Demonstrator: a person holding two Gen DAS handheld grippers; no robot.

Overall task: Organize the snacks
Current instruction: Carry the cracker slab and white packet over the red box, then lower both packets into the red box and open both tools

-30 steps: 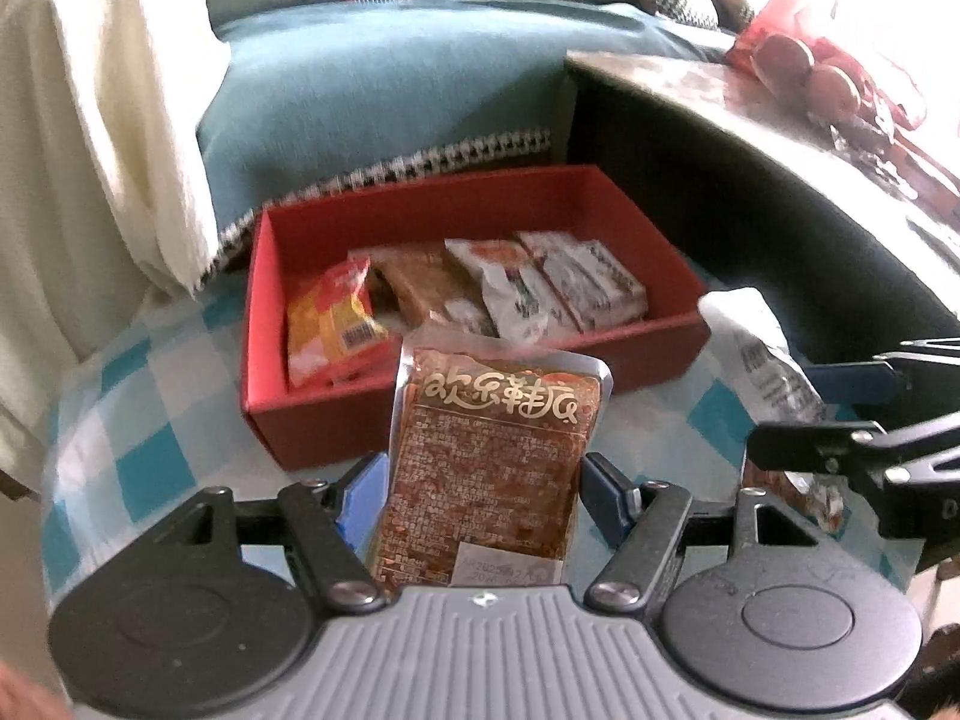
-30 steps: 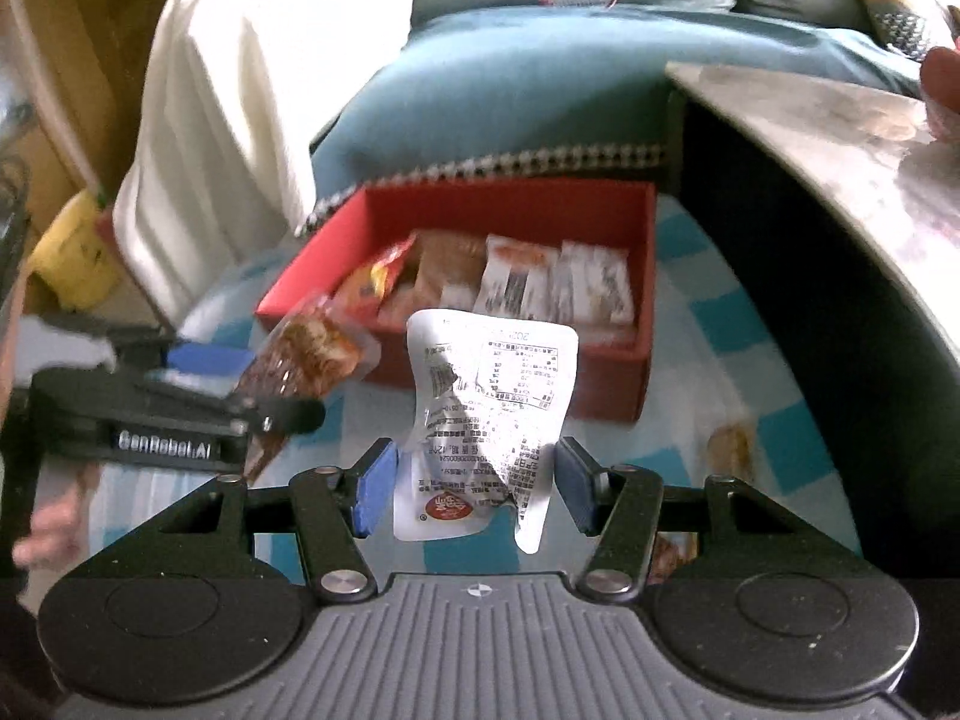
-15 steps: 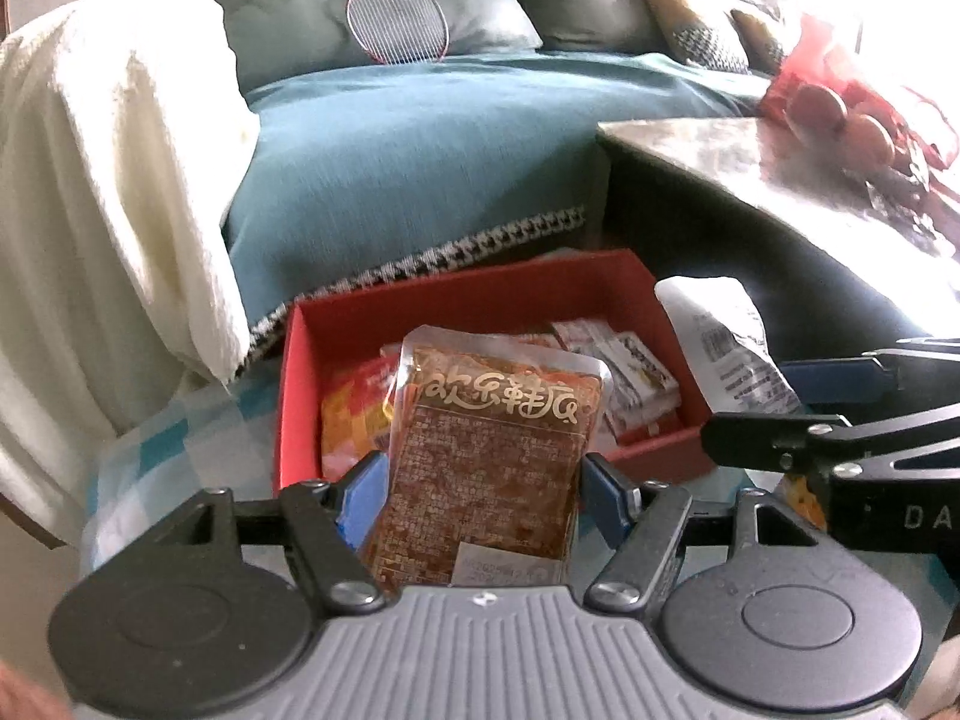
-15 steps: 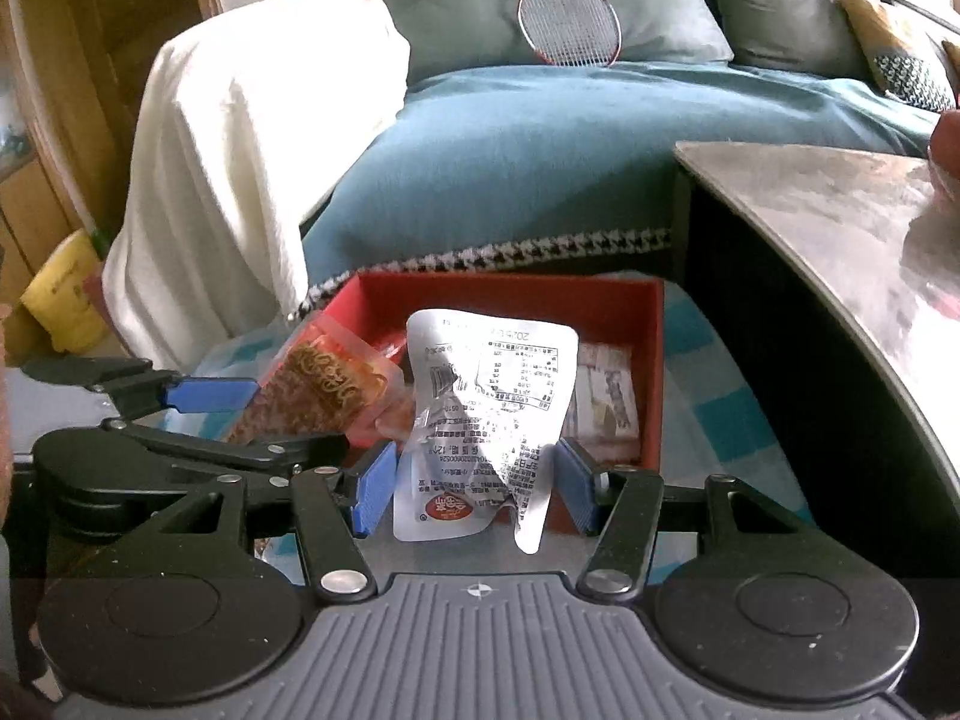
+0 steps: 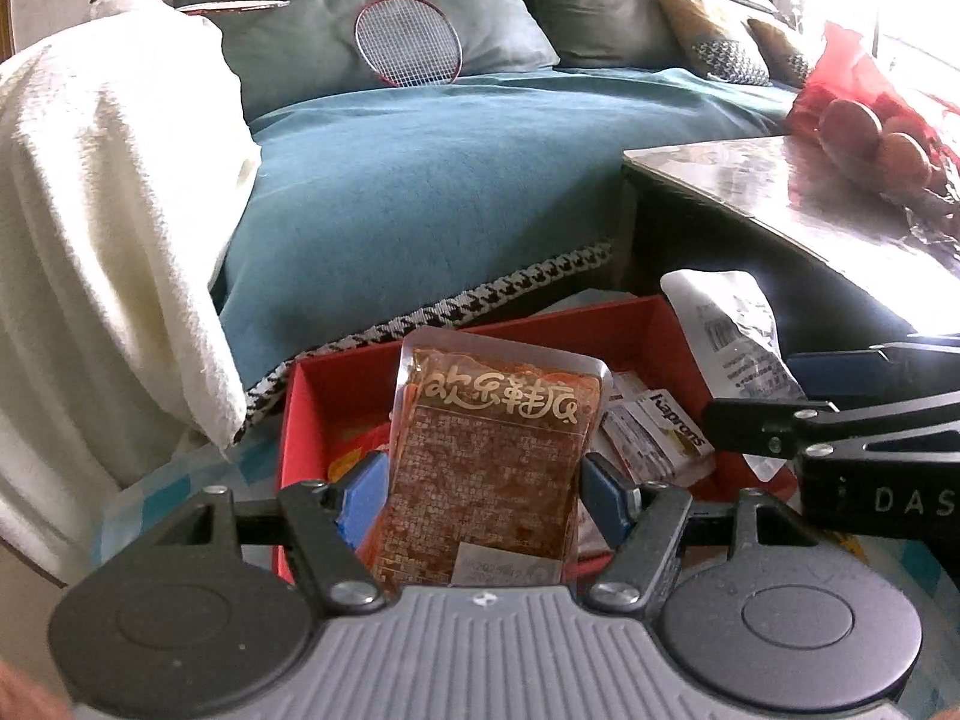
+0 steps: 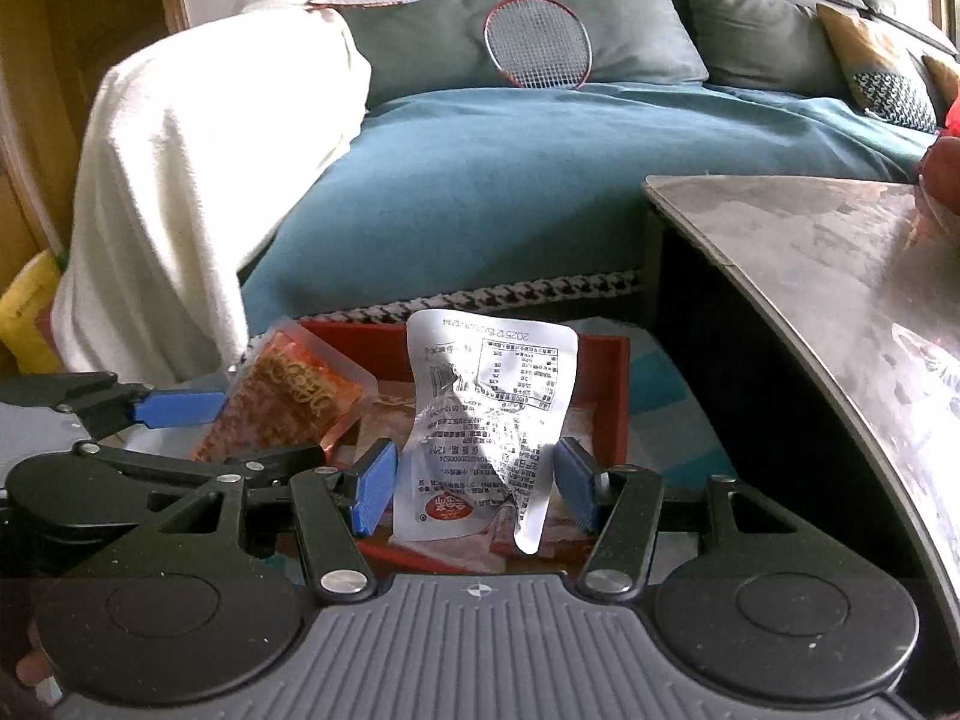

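My left gripper (image 5: 483,495) is shut on a brown snack packet with gold lettering (image 5: 489,456), held upright over the near part of the red box (image 5: 312,408). My right gripper (image 6: 474,480) is shut on a crinkled white printed packet (image 6: 489,420), also above the red box (image 6: 612,396). Inside the box lie several small packets, one white and labelled (image 5: 666,438). In the right wrist view the left gripper (image 6: 174,408) and its brown packet (image 6: 288,402) hang at the left; in the left wrist view the white packet (image 5: 732,336) sits at the right.
The box rests on a blue-and-white checked cloth (image 5: 150,510). Behind it is a teal sofa (image 5: 420,192) with a white blanket (image 5: 102,228) and a badminton racket (image 5: 408,42). A dark table with a shiny top (image 5: 810,210) carrying fruit in red wrapping (image 5: 870,126) stands at the right.
Both grippers have moved forward over the red box with their packets, so the box now sits low under the fingers and more of the sofa shows. Both grips are unchanged.
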